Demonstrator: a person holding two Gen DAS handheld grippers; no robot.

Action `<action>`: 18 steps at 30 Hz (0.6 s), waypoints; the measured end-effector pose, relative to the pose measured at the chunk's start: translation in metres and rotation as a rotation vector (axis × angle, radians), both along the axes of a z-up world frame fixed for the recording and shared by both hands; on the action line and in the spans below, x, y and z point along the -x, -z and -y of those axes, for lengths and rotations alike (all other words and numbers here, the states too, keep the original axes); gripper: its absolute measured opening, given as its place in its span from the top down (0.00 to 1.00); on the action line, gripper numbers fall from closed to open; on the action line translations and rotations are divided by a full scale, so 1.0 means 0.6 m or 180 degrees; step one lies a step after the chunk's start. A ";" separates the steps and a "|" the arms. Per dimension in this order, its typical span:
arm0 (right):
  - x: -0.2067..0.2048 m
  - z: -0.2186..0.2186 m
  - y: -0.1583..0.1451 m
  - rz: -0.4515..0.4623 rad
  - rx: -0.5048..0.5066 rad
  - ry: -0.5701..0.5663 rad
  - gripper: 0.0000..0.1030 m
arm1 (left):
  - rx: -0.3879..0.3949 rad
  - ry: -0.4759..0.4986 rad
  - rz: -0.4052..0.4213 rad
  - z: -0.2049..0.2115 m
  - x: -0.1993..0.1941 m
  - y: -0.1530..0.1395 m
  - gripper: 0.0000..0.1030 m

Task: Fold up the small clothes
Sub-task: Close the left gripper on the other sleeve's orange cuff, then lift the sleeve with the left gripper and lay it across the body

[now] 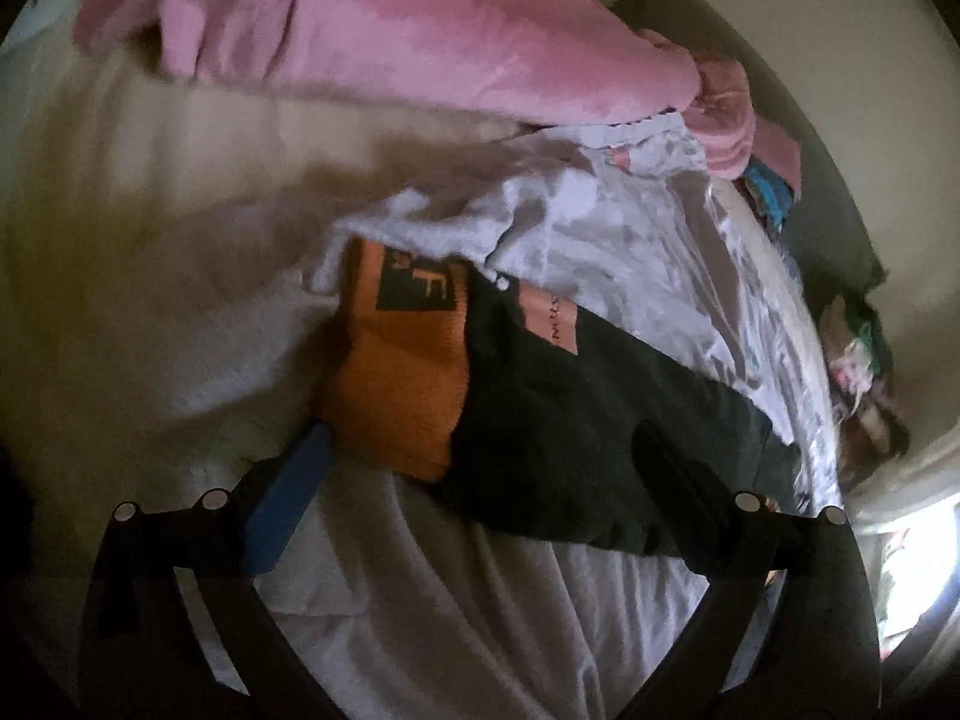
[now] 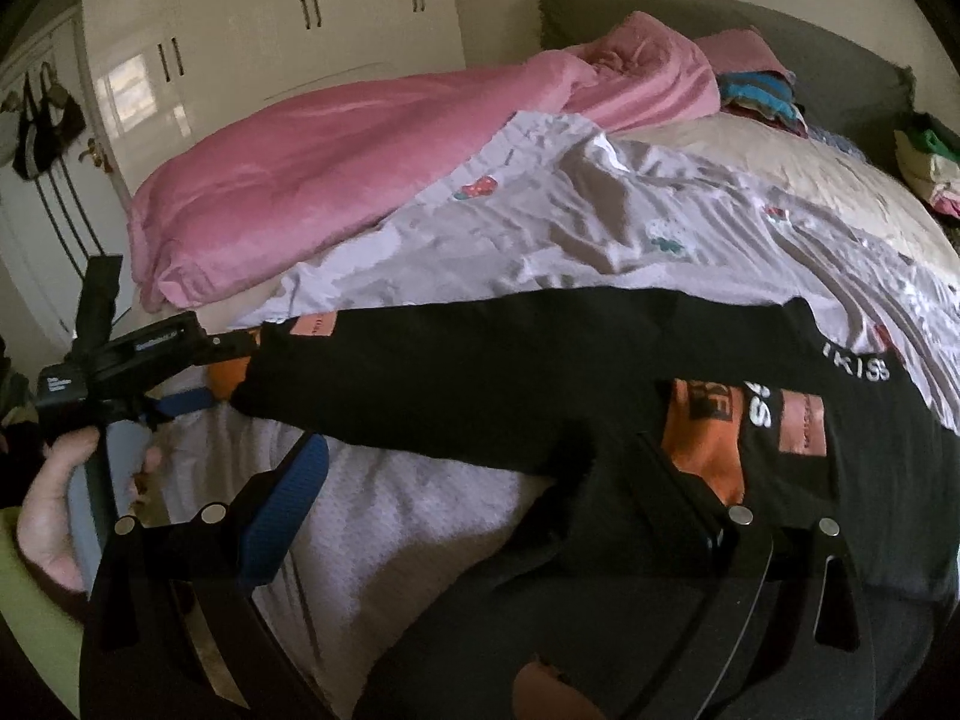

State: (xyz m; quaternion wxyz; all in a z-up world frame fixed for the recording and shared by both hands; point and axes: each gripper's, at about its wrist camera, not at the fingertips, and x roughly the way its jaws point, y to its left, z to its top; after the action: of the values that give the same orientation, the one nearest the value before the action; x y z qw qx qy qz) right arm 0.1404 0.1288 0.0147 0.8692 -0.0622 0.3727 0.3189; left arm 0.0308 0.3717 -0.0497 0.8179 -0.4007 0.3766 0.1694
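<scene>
left wrist: close, down onto bed [image 1: 120, 240] | right wrist: low, across bed | shared: black garment [image 1: 570, 432]

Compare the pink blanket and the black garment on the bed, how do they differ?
The pink blanket is plain and fluffy, heaped at the bed's far side; the black garment carries orange patches and white lettering. The blanket lies untouched, while the garment is stretched near the claws. Both rest on the pale sheet.

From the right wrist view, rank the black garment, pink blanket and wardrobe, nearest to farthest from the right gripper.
1. Black garment, draped across the right gripper.
2. Pink blanket, left, mid-bed.
3. Wardrobe, far left against the wall.
</scene>
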 end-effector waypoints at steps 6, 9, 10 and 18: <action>-0.011 0.036 0.000 -0.0061 -0.0114 0.0177 0.04 | -0.0037 -0.0180 0.0198 -0.008 0.001 0.002 0.16; -0.015 0.050 0.000 -0.0093 -0.0159 0.0244 0.04 | -0.0136 -0.0271 0.0205 -0.013 -0.001 0.000 0.42; -0.016 0.054 0.000 -0.0097 -0.0168 0.0261 0.04 | -0.0128 -0.0297 0.0219 -0.016 -0.002 0.002 0.50; -0.017 0.085 0.001 -0.0123 -0.0221 0.0401 0.04 | -0.0321 -0.0299 0.0424 -0.015 -0.001 -0.023 0.93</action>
State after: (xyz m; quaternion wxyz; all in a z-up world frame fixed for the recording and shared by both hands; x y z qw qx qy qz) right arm 0.1504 0.0776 0.0143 0.8818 -0.0022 0.3813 0.2775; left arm 0.0312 0.3808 -0.0361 0.8514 -0.3866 0.2931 0.1993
